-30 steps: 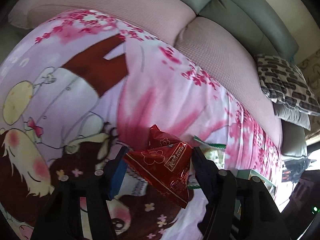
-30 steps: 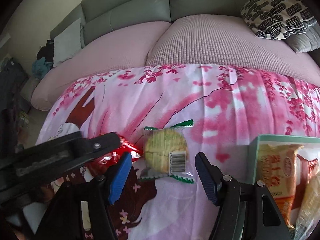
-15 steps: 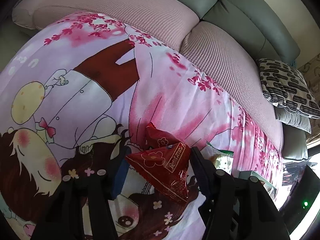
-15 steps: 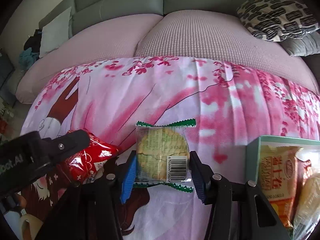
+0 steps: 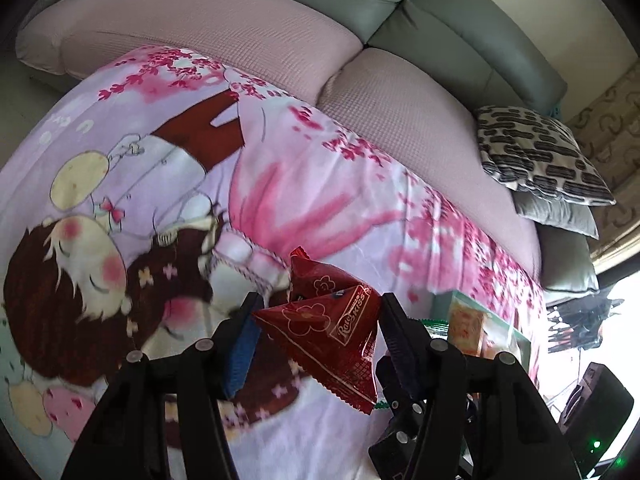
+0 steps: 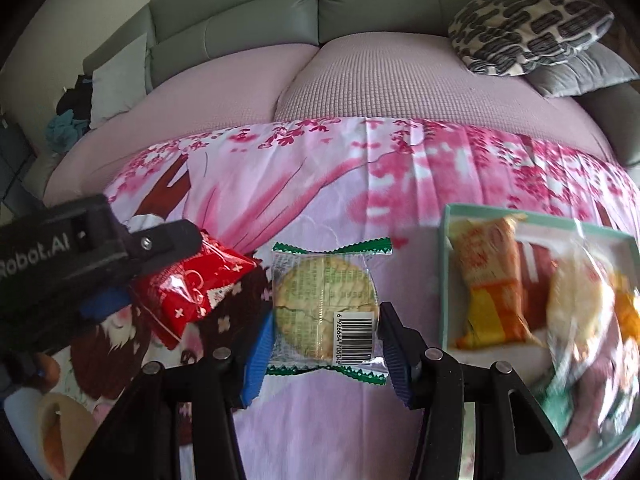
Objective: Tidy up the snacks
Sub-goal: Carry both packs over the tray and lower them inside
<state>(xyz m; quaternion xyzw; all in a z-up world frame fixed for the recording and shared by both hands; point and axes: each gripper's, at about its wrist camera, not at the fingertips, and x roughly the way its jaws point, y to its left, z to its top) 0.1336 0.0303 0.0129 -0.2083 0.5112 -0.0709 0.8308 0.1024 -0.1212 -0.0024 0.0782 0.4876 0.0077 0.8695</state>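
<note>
Snacks mid-sort: my left gripper (image 5: 318, 330) clamps a red packet (image 5: 332, 334), my right gripper (image 6: 324, 334) a cracker pack (image 6: 326, 312), both above the blanket (image 6: 360, 184). Several lie in the box (image 6: 444, 280) at right; these two remain.

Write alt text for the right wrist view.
The right claw grips a green-edged cracker packet above a pink cartoon blanket. At left, the left claw holds a red snack bag; at right, a teal box holds more snacks.
</note>
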